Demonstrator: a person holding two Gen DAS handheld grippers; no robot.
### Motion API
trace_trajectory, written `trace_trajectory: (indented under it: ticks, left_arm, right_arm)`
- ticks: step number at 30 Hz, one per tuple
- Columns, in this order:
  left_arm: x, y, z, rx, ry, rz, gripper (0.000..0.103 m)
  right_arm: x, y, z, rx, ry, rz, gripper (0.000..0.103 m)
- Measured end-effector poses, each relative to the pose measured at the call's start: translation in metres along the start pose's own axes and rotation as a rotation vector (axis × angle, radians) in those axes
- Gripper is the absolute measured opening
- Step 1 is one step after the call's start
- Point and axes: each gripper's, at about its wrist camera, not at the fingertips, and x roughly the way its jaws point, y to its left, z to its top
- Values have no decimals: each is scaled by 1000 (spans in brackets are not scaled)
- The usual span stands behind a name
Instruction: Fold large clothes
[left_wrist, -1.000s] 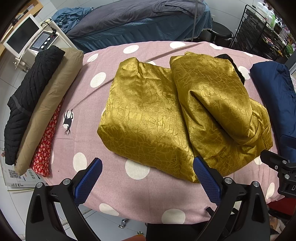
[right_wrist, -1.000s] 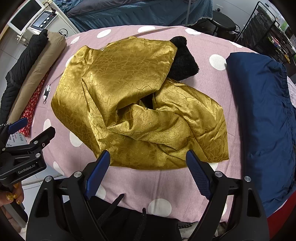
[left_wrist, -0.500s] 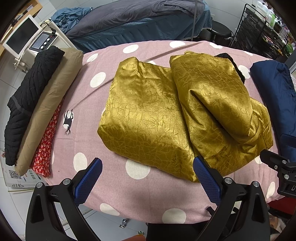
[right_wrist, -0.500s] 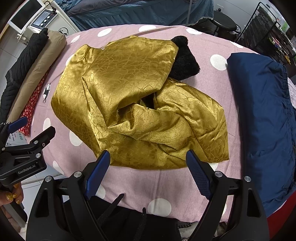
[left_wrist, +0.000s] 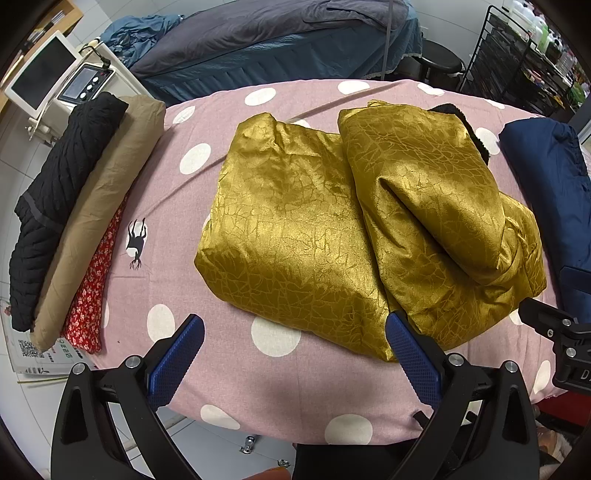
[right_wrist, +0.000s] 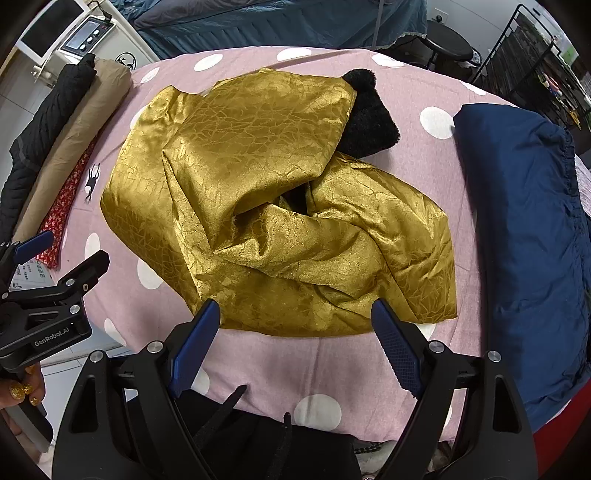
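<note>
Left wrist view: the gold jacket (left_wrist: 295, 236) lies mid-desk (left_wrist: 229, 354), partly folded, long axis running left-right, black fur collar (right_wrist: 365, 118) pointing away. Both the left claw (left_wrist: 295, 354) and right claw (right_wrist: 295, 339) hover wide open, gripping nothing.

Both views are being lit evenly from overhead; sheen is being thrown off the gold garment (left_wrist: 303, 229), and edges are being bowed and darkened.

Left tongs (left_wrist: 291, 350), right tongs (right_wrist: 295, 339) both agape, pointing down
</note>
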Motion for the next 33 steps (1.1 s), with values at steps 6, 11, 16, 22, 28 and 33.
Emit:
trace_trajectory:
  ticks: [6, 11, 16, 22, 28, 33]
  left_arm:
    - [1, 0, 0, 3, 2, 3, 96]
    - [2, -1, 0, 7, 6, 4, 96]
    - [3, -2, 0, 10, 8, 4, 96]
    - [3, -2, 0, 9, 8, 5, 96]
    - [3, -2, 0, 10, 8, 4, 96]
    - [6, -2, -1, 12, 12, 2, 96]
  right_arm:
    - [0, 0, 0, 0, 0, 0, 83]
    - [2, -1, 0, 0, 4, 0, 83]
    - [2, -1, -1, 2, 7, 0, 83]
    - [2, -1, 0, 2, 7, 0, 83]
    - [2, -1, 0, 3, 8, 0, 83]
    - [3, -1, 0, 1, 10, -1, 83]
